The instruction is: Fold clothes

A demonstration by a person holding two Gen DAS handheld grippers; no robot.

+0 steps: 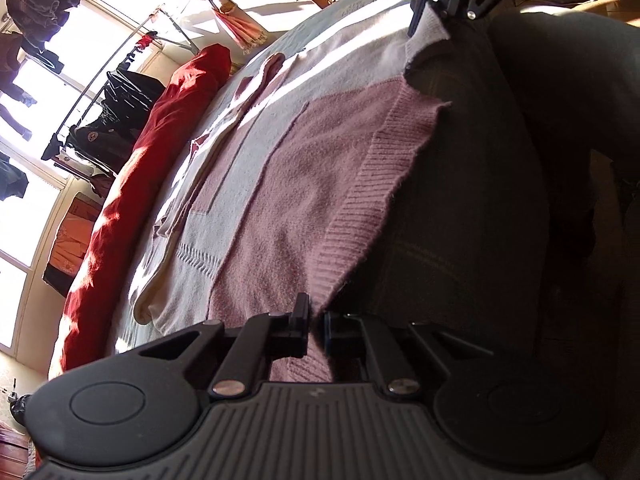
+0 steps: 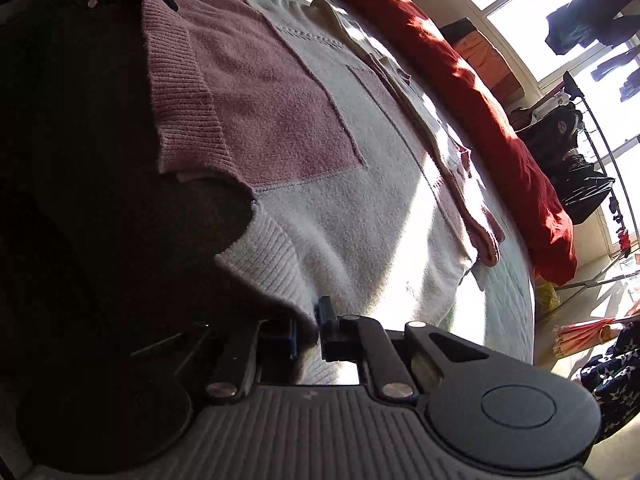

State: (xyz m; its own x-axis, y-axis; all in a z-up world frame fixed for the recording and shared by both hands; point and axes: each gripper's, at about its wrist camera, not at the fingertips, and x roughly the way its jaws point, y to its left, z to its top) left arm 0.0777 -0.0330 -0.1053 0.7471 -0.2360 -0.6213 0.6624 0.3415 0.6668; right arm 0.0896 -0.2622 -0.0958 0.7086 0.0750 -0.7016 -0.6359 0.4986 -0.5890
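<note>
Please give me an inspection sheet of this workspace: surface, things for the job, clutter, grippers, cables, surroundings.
Surface: bed with a pale quilted cover, partly in strong sunlight.
Job's things: pink and white knit sweater lying spread on the bed, its ribbed hem lifted at the near edge.
Clutter: red blanket rolled along the far side of the bed.
Grippers: left hand-held gripper shut on the pink hem corner; right hand-held gripper shut on the white hem corner.
Cables: nothing seen.
Surroundings: bright windows, drying rack with dark clothes, orange curtain.
</note>
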